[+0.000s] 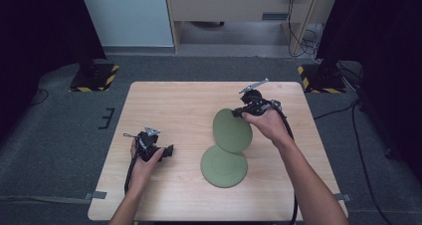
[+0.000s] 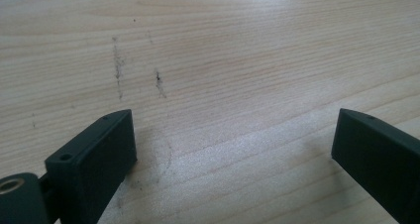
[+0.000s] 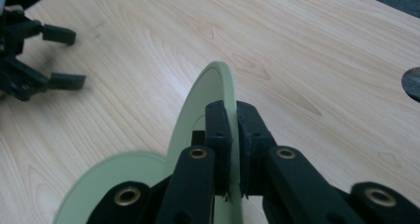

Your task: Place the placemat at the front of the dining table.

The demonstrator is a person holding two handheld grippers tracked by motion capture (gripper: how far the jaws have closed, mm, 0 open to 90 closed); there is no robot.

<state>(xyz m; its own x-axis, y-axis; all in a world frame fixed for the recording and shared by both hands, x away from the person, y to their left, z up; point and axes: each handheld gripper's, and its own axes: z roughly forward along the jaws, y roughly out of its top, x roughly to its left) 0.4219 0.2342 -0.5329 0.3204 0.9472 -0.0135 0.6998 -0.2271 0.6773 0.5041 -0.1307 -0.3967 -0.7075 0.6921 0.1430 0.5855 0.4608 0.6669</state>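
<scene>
Right now the right gripper (image 1: 238, 112) pinches the rim of a round, flat sage-green plate (image 1: 232, 130) and holds it tilted on edge above the pale wooden table (image 1: 174, 105). In the right gripper view the two black jaws stand pressed together on the thin rim of that plate (image 3: 218, 92). A second, matching green plate (image 1: 224, 166) lies flat on the table just below and in front of the lifted one; from above their outlines overlap, so touching or apart — cannot tell.

Step in hand, as I judge it: carrying the lifted plate, most likely either off the flat plate or onto it. Next move calls for a firm rim grip while the plate is levelled, then a low, gentle set-down before the jaws let go.

Left gripper (image 1: 168, 151) rests low near the table's left side, jaws spread with nothing between them — the left gripper view shows bare wood (image 2: 237, 60) in the gap.

Hard to make out: the lifted plate's lower edge is hidden behind the gripper's own body in the right gripper view, and a dark object (image 3: 412, 84) is cut off at that view's right edge.
</scene>
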